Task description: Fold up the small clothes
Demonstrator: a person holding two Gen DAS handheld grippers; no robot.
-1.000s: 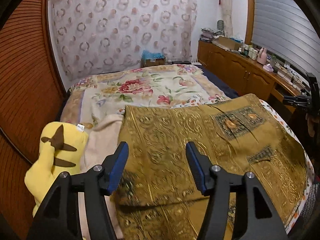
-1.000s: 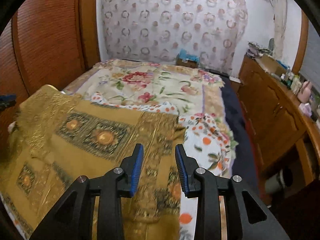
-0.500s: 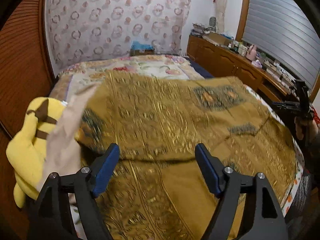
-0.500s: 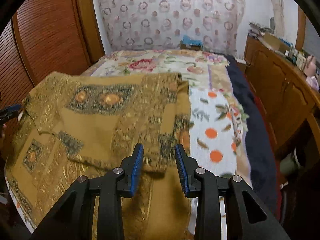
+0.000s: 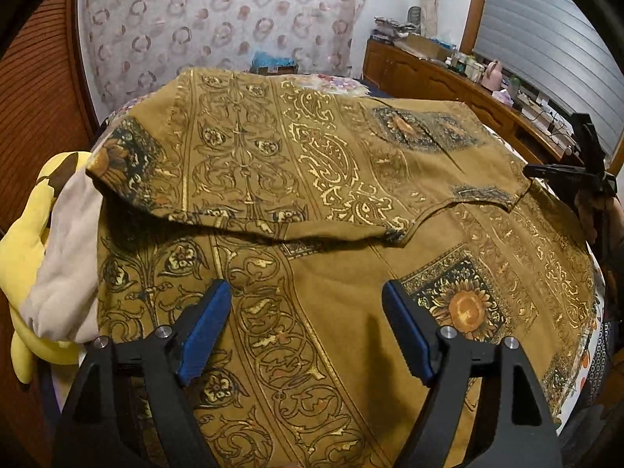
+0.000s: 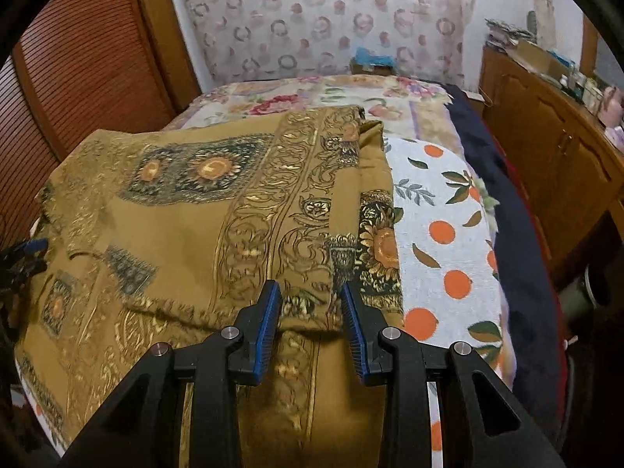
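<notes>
Since a second ago the gold patterned cloth (image 5: 312,163) has been folded toward the near bed edge; left gripper (image 5: 304,327) wide open, right gripper (image 6: 310,321) part-open, apparently empty; align edges before regrasping.

Both wrist views look closely down across the same gold cloth (image 5: 312,179) (image 6: 187,234) from opposite ends.

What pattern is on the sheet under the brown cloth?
White sheet with orange circles and green leaves, clearest in the right wrist view beside the brown cloth.
</notes>
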